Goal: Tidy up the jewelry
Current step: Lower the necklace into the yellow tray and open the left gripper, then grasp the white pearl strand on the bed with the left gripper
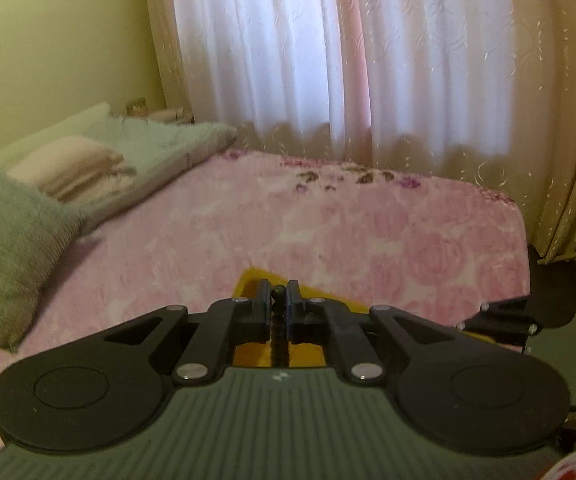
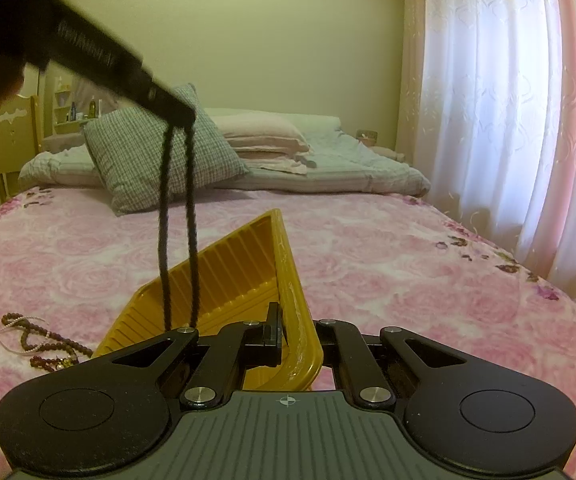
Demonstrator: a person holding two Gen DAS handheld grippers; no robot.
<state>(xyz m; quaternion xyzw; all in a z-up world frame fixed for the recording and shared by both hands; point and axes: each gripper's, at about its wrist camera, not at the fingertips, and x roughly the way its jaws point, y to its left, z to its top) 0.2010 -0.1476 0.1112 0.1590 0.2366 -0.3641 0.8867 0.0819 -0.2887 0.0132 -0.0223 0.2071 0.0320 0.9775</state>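
Note:
My left gripper (image 1: 279,294) is shut on a black beaded necklace (image 1: 279,332), held above the yellow tray (image 1: 248,280). In the right wrist view the left gripper (image 2: 182,114) is raised at upper left, and the black necklace (image 2: 178,220) hangs from it in two strands down into the yellow ribbed tray (image 2: 240,280). My right gripper (image 2: 293,334) is shut on the tray's near right rim, tilting the tray up off the pink bedspread (image 2: 407,280). A dark red beaded necklace (image 2: 44,344) with a thin white cord lies on the bed left of the tray.
Checked and pink pillows (image 2: 156,156) and a folded grey quilt (image 2: 347,172) lie at the head of the bed. White and pink curtains (image 2: 507,100) hang along the right. A wooden chair (image 2: 12,140) stands at far left.

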